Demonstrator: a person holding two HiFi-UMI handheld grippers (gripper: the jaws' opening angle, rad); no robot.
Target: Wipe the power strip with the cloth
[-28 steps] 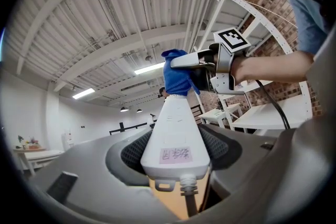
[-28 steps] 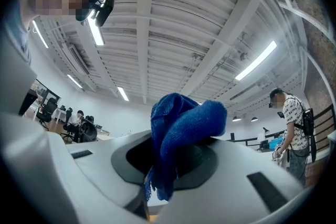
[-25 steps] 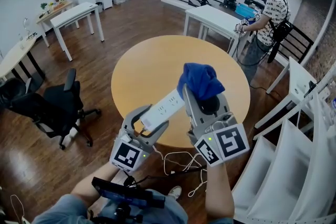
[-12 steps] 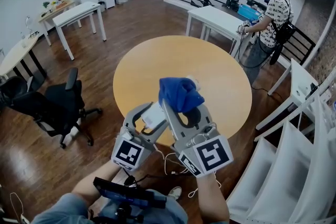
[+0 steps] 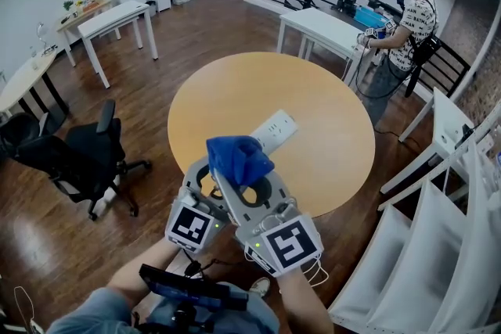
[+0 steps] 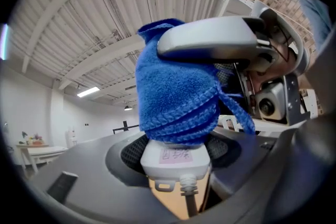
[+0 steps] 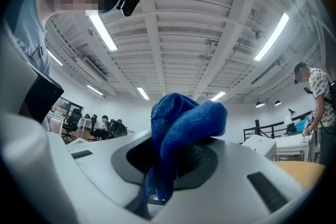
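Two grippers noted low in the centre of the head view, held above the near edge of a round wooden table [image 5: 329, 113].

Left gripper [image 5: 210, 184]: jaws are spread wide and are clamped on the cable end of the white power strip [image 5: 274, 129]. In the left gripper view the plug-side end cap, bearing a small pink label, is seen seated between the two grey jaws, with the white cable [image 6: 190, 202] running out towards the bottom of the frame. The strip is held clear of the table top and is angled up and to the right in the head view; its far end, with the socket face, is left bare.

Right gripper [image 5: 239, 172]: jaws are closed on a bunched blue cloth [image 5: 237, 159]. In the right gripper view the cloth is seen pinched between the pads, one fold standing up above them and a tail hanging below.

Cloth position: it is pressed down on the near part of the strip, just ahead of the left jaws. Contact is confirmed in the left gripper view, where the blue folds rest directly on the white end cap.

Surroundings: a black office chair [image 5: 86, 152] is recorded at left, and a second person [image 5: 407, 12] is recorded at upper right.
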